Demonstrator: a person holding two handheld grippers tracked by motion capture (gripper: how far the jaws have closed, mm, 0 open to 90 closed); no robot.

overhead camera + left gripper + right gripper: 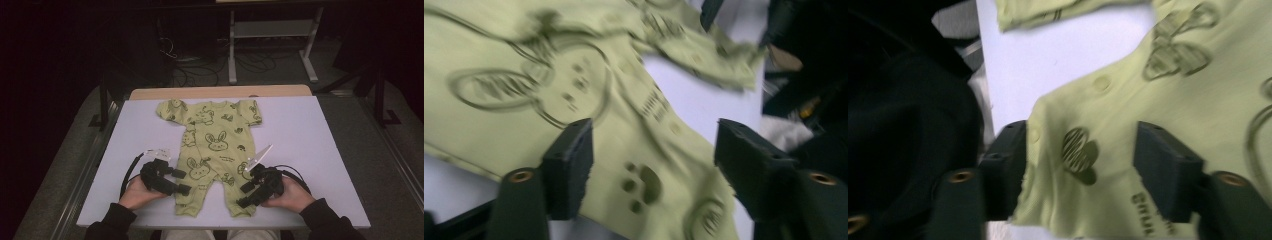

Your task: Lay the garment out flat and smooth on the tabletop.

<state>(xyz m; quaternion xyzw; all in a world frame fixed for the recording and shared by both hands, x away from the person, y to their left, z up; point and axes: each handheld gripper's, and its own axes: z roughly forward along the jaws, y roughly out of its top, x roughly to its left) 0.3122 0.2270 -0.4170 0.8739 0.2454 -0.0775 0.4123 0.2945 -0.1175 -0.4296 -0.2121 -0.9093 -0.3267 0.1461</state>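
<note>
Green baby romper with bunny print spread flat on white board, neck toward far edge, legs toward person. Left gripper at left leg, jaws apart, cloth lying between but not pinched. Right gripper at right leg, jaws likewise spread over cloth, no clamp. Both hands low at near edge, dark sleeves behind. Wooden table edge past board. Metal frame legs and loose cables on floor beyond. Nothing blocking romper.
</note>
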